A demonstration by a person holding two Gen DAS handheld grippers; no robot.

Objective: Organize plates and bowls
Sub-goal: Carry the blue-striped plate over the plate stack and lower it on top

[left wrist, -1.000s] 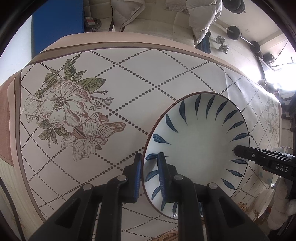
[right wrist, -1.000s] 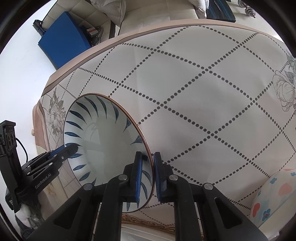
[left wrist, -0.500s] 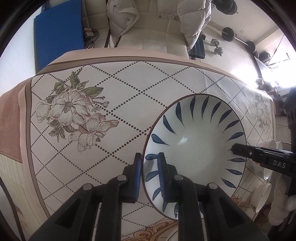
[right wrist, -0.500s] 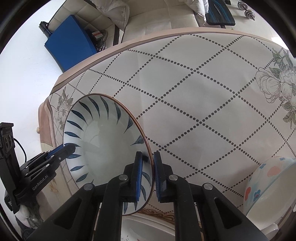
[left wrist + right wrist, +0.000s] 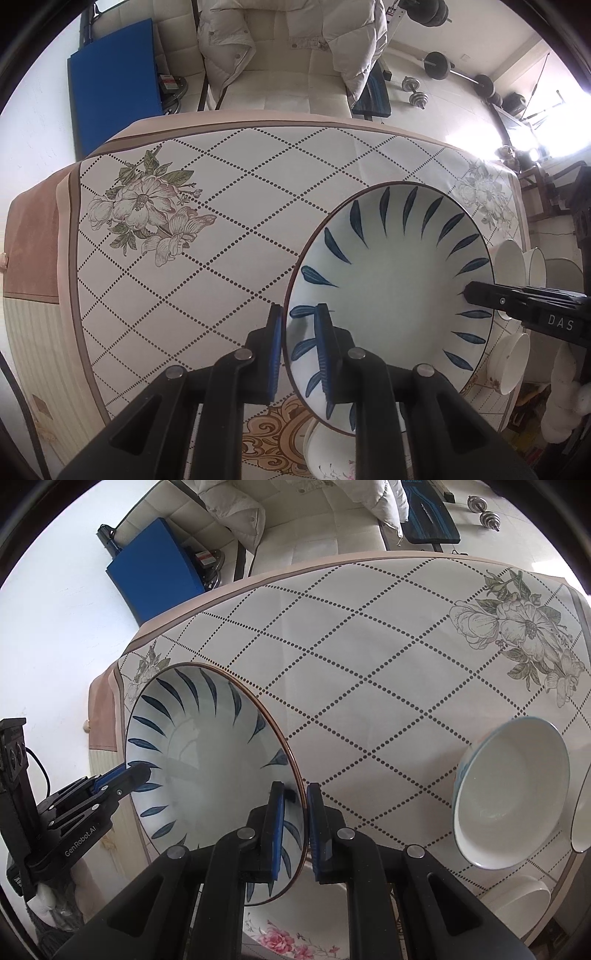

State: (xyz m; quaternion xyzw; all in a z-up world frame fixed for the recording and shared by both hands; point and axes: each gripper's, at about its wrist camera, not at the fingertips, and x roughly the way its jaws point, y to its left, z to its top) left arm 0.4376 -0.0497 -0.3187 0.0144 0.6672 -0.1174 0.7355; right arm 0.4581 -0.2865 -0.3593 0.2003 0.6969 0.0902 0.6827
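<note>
The big bowl [image 5: 391,291] has gone up since a second ago, so more of the table and the room shows around it now, and other dishes have come into view. Close by, the left gripper [image 5: 297,350] is clamped on the bowl's left rim, one blue pad inside the bowl and one outside. The right gripper [image 5: 293,827] is clamped on the rim at the other side the same way. The bowl is white with blue leaf marks and a brown edge, and it hangs between the two grippers above the table [image 5: 229,236]. Right under it sits a plate [image 5: 295,923] with pink flowers. To the right on the table is a white bowl [image 5: 513,797] with a blue edge, near more white dishes [image 5: 517,266] at the table's side. The table has a cloth with dotted diamond lines and drawn flowers [image 5: 144,206]. Past the far edge stands a cream sofa [image 5: 295,74] with a puffy coat [image 5: 240,40] on it. A blue mat [image 5: 114,88] leans at the left, and dumbbells [image 5: 417,92] lie on the floor at the right.
</note>
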